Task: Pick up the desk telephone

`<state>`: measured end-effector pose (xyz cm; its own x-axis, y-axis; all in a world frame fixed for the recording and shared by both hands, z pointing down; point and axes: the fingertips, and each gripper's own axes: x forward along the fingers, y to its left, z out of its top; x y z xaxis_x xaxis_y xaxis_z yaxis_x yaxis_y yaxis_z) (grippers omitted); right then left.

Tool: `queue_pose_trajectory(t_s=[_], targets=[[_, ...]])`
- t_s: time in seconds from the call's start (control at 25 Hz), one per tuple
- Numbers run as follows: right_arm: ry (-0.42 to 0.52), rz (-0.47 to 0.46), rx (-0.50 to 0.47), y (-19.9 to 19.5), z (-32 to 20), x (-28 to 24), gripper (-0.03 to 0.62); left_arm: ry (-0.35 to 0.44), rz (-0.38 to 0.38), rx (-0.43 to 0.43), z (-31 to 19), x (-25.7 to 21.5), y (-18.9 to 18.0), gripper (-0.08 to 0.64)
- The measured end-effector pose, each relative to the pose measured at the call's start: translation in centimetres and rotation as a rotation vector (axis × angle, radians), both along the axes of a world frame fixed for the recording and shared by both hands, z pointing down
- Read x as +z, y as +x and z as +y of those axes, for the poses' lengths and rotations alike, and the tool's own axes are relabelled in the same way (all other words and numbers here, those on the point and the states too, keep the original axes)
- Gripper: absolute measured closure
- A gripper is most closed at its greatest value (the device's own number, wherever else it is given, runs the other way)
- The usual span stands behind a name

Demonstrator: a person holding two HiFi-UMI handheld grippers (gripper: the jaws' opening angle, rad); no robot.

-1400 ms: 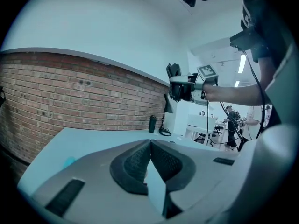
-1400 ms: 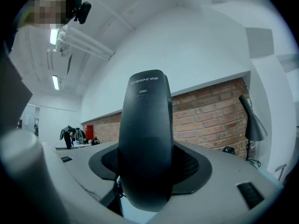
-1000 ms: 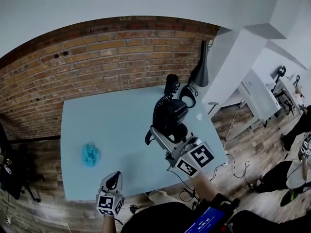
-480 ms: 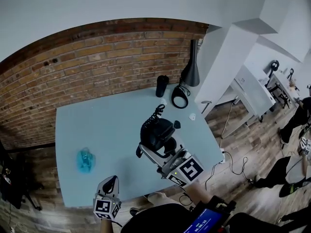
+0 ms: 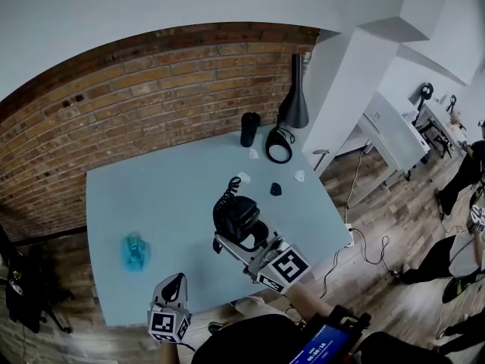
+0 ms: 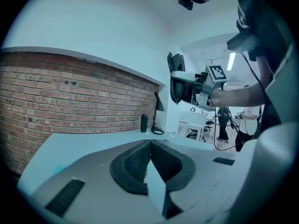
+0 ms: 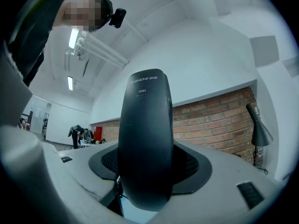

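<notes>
The black desk telephone, with its coiled cord at its far side, hangs over the middle of the pale blue table. My right gripper is shut on it from the near side. In the right gripper view the telephone's rounded black body stands upright between both pads. In the left gripper view the telephone shows well above the tabletop in the right gripper. My left gripper hovers at the table's front edge, shut and holding nothing, its pads meeting at the tips.
A blue object lies at the table's left. At the far right stand a black lamp, a dark cylinder and a black ring. A small dark piece and white bits lie nearby. Brick wall behind; people at the right.
The right gripper has come down toward the table with the telephone still in its grip. The left gripper has stayed at the front edge.
</notes>
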<state>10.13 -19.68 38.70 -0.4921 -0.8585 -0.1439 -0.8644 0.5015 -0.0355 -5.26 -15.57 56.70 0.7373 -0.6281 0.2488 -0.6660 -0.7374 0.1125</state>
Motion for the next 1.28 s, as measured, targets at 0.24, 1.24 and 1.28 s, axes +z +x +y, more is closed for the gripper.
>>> queue_pose_trajectory(t_s=[0.24, 1.24, 1.28], targets=[[-0.057, 0.005, -0.002, -0.1, 0.1, 2.9, 0.302, 0.008, -0.005, 0.006, -0.3, -0.2, 0.0, 0.532], [-0.319, 0.044, -0.001, 0.6, 2.0, 13.9, 0.302, 0.061, 0.026, 0.057, -1.2, -1.3, 2.1, 0.532], [-0.328, 0.042, 0.001, 0.7, 2.1, 14.2, 0.302, 0.060, 0.027, 0.061, -1.1, -1.3, 2.3, 0.532]])
